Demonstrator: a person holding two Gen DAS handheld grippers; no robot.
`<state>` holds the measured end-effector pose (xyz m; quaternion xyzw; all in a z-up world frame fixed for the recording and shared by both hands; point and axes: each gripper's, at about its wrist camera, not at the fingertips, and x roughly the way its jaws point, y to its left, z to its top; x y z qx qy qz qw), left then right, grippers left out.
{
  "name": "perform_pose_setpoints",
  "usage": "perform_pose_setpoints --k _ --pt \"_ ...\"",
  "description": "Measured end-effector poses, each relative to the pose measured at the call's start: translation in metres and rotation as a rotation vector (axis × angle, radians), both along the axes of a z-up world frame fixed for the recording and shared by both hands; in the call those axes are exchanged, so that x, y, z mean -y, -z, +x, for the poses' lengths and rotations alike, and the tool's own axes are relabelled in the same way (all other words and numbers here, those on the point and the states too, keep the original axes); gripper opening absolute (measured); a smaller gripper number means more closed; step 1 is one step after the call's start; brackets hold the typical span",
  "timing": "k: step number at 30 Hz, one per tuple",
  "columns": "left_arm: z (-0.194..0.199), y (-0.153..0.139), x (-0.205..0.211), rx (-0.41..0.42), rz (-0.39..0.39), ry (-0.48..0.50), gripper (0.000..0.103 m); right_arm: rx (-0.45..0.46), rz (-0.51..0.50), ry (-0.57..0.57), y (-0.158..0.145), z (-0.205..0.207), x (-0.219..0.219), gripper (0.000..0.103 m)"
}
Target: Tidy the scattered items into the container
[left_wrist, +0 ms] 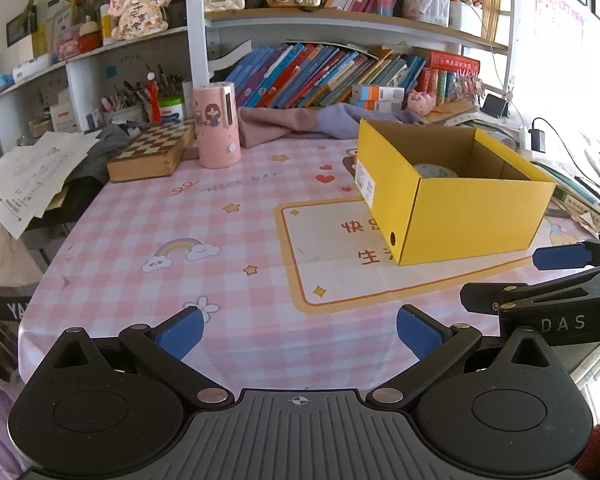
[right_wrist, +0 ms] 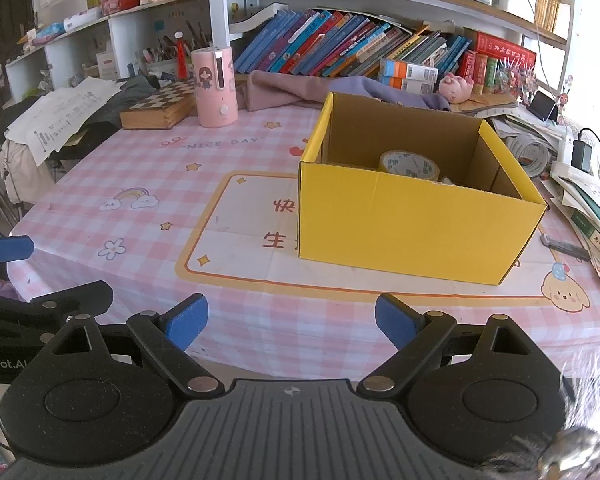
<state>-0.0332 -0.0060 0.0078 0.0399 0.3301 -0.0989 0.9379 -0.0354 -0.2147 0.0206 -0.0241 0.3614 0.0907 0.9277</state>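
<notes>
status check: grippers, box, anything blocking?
Left gripper open, empty. Right gripper open, empty. Yellow cardboard box upright, roll of tape inside. Nothing in the way.

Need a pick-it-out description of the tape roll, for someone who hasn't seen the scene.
Find the pink checked tablecloth; the open yellow cardboard box stands on its right half. Look inside, toward the back: the tape roll is a pale ring printed with small greenish marks. It is the only round item visible in the box.
</notes>
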Motion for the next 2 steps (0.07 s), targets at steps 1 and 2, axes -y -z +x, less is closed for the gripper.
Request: perform_pose_setpoints --k 1,2 --pt "0.0 -0.0002 0.0002 0.002 0.0 0.001 0.103 0.0 0.0 0.0 0.0 0.0 0.0 0.091" --pt "0.0001 -0.0001 0.0004 0.003 0.001 0.002 0.103 -0.001 0.0 0.0 0.0004 0.0003 0.0001 0.091"
